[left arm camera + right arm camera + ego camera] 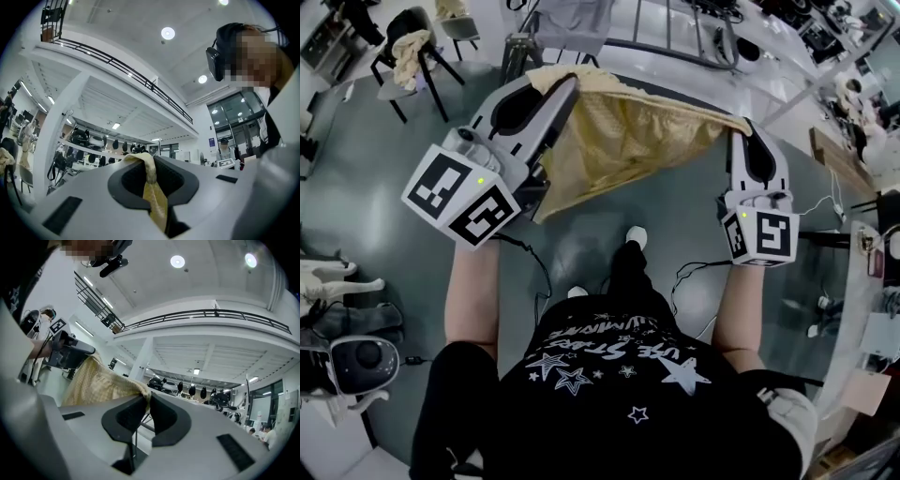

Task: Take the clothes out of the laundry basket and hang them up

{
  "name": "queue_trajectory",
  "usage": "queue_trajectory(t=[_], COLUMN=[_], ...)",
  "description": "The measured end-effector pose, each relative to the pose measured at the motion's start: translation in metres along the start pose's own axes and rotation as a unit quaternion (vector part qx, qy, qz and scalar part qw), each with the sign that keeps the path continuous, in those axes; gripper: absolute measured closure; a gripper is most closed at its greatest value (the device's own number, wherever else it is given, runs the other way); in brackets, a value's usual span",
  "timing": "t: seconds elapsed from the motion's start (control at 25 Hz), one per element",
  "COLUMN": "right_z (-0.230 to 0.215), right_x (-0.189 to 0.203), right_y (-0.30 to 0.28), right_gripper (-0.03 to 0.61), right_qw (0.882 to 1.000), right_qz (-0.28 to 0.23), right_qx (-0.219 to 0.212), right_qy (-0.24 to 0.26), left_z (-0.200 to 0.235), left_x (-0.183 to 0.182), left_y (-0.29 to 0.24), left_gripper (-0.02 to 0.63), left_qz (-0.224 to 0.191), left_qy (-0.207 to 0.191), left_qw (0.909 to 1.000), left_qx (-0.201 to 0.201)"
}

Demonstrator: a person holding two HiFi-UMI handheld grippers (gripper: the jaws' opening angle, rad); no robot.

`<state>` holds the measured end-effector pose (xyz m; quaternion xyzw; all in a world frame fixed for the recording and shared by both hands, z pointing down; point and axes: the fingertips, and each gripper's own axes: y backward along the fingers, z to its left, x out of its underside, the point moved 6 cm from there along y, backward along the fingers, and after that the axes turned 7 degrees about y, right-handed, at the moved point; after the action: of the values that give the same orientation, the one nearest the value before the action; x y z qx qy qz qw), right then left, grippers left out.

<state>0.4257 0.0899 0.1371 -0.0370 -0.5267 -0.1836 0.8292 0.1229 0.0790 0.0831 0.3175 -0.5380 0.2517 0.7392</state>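
Observation:
A tan-yellow garment (619, 136) hangs stretched between my two grippers, held up at chest height over the grey floor. In the head view my left gripper (570, 84) is shut on the garment's left top edge, and my right gripper (739, 129) is shut on its right top corner. The left gripper view shows a yellow strip of the cloth (153, 187) pinched between the jaws of the left gripper (149, 161). In the right gripper view the cloth (96, 383) fans out to the left from the closed tips of the right gripper (146, 398). No laundry basket is in view.
A metal rack with rails (675, 33) stands just beyond the garment. A chair with draped cloth (411, 54) is at the far left. A table edge with clutter (862, 281) runs along the right. A grey machine (358, 361) sits at the lower left.

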Motion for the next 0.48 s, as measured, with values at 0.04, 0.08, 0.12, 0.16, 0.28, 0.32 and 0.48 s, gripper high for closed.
queue_trajectory(t=[0.04,0.08,0.12,0.16,0.28,0.32,0.48], right_z=[-0.007,-0.014,-0.02,-0.026,-0.048,-0.057,-0.096], right_x=[0.002,0.004,0.007,0.01,0.023,0.028,0.046], right_y=[0.0,-0.002,-0.005,-0.009,-0.022,-0.028,-0.061], right_gripper=[0.541,0.541,0.541,0.541,0.541,0.541,0.541], right_qw=[1.0,1.0,1.0,1.0,0.999,0.999,0.997], right_qz=[0.001,0.003,0.005,0.007,0.011,0.011,0.005], right_qx=[0.001,-0.001,-0.004,-0.007,-0.006,-0.003,0.009], right_qy=[0.001,0.003,0.006,0.01,0.029,0.037,0.078], left_z=[0.0,0.002,0.004,0.007,0.014,0.016,0.027], left_x=[0.002,0.005,0.009,0.013,0.026,0.03,0.036], left_y=[-0.009,-0.017,-0.025,-0.033,-0.063,-0.074,-0.126], left_gripper=[0.566,0.566,0.566,0.565,0.566,0.566,0.565], left_qz=[0.001,0.002,0.004,0.006,0.016,0.019,0.027], left_qy=[0.001,0.002,0.004,0.006,0.002,-0.001,-0.009], left_qw=[1.0,1.0,1.0,1.0,0.9998,0.9997,0.9993], left_qx=[0.001,0.0,-0.002,-0.005,-0.015,-0.017,-0.026])
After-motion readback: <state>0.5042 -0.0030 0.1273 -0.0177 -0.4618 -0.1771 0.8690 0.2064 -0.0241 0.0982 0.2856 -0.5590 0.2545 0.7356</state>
